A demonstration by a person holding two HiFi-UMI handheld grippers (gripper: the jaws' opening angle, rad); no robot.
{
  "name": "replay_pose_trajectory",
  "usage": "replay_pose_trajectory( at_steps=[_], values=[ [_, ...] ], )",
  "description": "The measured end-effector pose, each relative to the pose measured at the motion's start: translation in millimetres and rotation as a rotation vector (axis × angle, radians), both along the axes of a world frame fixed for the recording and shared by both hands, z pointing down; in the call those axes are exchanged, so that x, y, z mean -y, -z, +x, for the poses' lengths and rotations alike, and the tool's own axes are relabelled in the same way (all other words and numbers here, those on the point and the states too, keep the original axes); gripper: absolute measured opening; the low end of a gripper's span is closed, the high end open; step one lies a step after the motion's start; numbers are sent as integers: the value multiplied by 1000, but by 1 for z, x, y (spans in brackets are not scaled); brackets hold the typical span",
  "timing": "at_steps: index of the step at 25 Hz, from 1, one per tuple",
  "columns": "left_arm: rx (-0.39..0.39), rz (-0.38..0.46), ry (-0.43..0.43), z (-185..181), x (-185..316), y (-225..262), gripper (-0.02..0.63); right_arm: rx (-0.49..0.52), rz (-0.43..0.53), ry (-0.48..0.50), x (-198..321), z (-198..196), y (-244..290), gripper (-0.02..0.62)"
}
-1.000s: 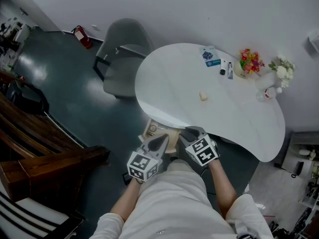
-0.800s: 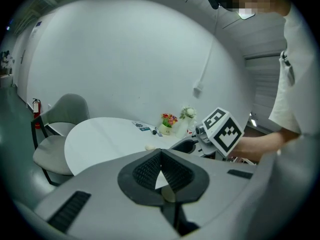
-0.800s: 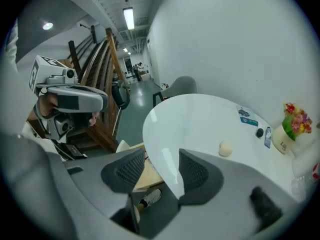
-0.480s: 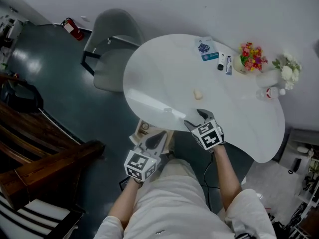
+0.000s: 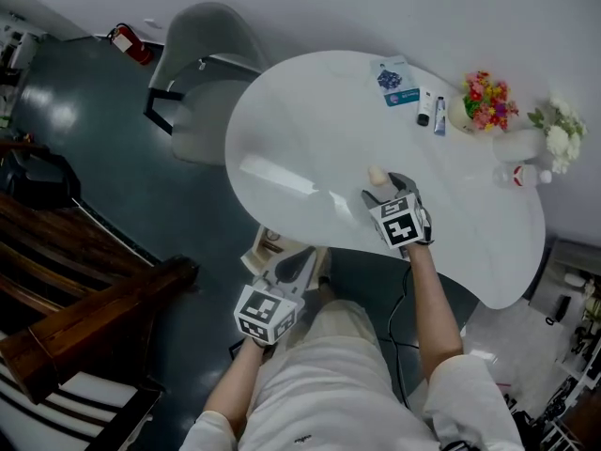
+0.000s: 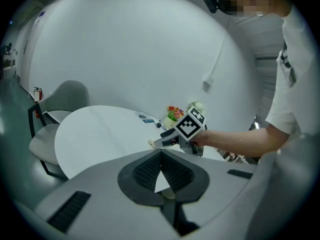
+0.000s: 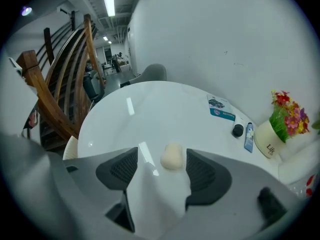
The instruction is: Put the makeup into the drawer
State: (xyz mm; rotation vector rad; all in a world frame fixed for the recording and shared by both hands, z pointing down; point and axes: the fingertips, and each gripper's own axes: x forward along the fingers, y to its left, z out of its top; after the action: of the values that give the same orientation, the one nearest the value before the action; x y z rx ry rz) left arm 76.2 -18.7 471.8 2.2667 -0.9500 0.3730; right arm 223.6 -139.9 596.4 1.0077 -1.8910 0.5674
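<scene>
Makeup sponge [image 7: 172, 156], small, cream, egg-shaped: lying on white oval table [image 5: 282, 139], framed between right gripper [image 5: 387, 191] jaws, untouched. Jaws just opened, standing apart. Left gripper [image 6: 160, 171] closed, empty. Probably light, soft, squashy; pinch gently across widest middle.

A white, rounded table [image 5: 310, 130] stands against a plain white wall [image 5: 376, 7]. A grey chair [image 5: 202, 54] sits at its far left, with a red fire extinguisher [image 5: 129, 43] by the wall beyond. The floor [image 5: 141, 205] is dark, glossy teal. Curved brown wooden rails [image 5: 84, 299] fill the near left. A ceiling strip light [image 7: 109, 4] glows overhead.
</scene>
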Motion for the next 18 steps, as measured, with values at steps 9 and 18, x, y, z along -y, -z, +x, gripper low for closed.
replay_pose_trajectory(
  at_steps=[9, 18],
  values=[
    [0, -38, 22, -4, -5, -13, 8, -83, -45, 66, 15, -1, -30, 301],
    [-3, -41, 53, -17, -11, -12, 8, -117, -24, 49, 18, 6, -33, 169]
  ],
)
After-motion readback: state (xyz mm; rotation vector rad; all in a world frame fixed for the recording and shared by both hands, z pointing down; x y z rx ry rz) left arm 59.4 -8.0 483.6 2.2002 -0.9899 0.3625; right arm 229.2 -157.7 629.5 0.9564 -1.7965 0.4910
